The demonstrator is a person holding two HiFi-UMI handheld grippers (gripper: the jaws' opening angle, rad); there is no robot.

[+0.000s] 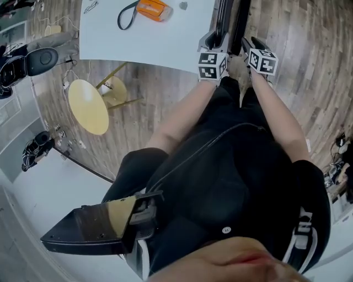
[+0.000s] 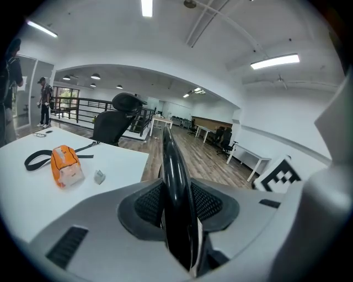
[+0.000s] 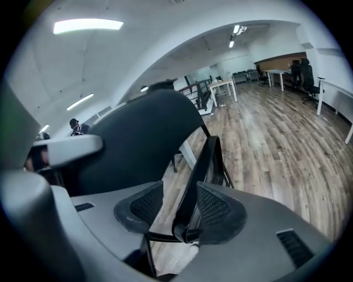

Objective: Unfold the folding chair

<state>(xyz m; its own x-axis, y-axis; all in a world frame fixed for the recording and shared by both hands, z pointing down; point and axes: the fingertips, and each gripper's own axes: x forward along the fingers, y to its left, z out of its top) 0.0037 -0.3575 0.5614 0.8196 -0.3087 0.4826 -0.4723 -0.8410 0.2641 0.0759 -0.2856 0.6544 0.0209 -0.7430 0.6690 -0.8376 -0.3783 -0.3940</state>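
The black folding chair [image 1: 231, 16] stands folded at the top of the head view, against the white table's edge. My left gripper [image 1: 216, 38] grips its left part. In the left gripper view a glossy black edge of the chair [image 2: 172, 165] fills the gap of the left gripper [image 2: 177, 208], with both mesh pads pressed on it. My right gripper [image 1: 248, 45] sits just to the right. In its own view a thin black frame bar [image 3: 203, 162] runs between the jaws of the right gripper [image 3: 182, 212], which stand apart with a gap on the left side. A broad dark chair panel [image 3: 138, 137] rises behind.
A white table [image 1: 110, 49] carries an orange pouch [image 1: 151, 10] with a black strap. A yellow round stool [image 1: 88, 106] and a black office chair [image 1: 33, 60] stand on the wood floor at left. A person [image 2: 43, 102] stands far off by a railing.
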